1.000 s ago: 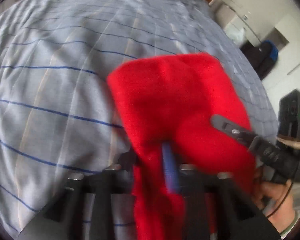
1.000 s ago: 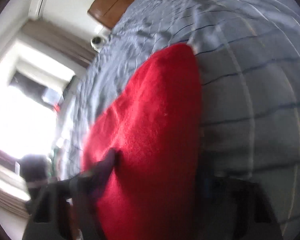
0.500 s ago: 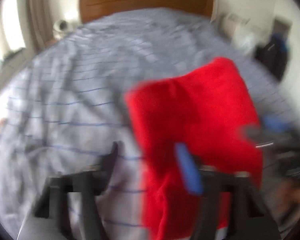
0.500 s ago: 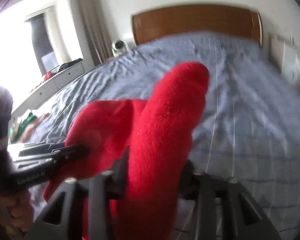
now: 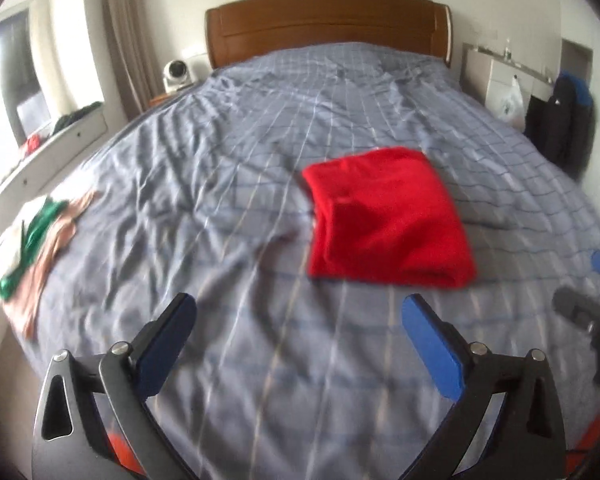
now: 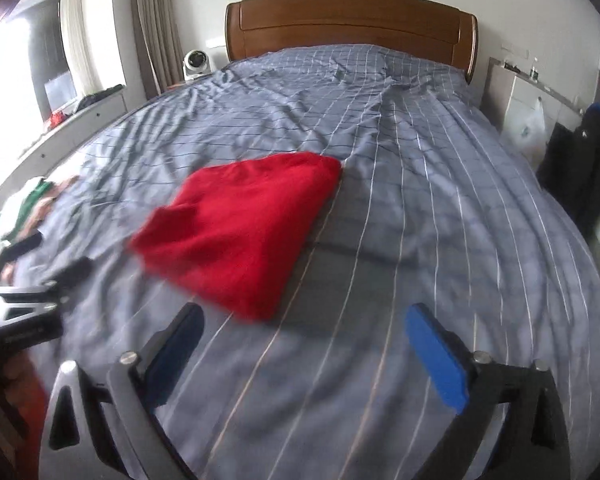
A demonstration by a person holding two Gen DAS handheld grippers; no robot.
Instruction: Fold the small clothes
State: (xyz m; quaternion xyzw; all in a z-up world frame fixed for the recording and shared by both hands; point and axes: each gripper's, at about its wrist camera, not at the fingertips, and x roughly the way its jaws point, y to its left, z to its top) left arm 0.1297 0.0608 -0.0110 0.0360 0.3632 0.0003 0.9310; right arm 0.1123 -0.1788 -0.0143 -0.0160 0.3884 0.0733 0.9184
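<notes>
Red garment (image 5: 388,216) lies folded mid-bed (image 5: 220,184). Left gripper (image 5: 300,344) and right gripper (image 6: 304,352) both wide, empty. Next: heap (image 5: 24,240) at bed's left edge.

Red garment (image 5: 384,216); grey-blue checked bedcover (image 5: 220,152).

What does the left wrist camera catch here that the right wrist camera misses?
Only the left wrist view shows the left gripper up close, open and holding nothing, with the right gripper's fingers at its right edge. Only the right wrist view shows the right gripper up close, also open, with the left gripper's dark fingers at its left edge. Both share the folded red garment lying free on the grey checked bed, the green and pink clothes pile, the wooden headboard and the white fan.
</notes>
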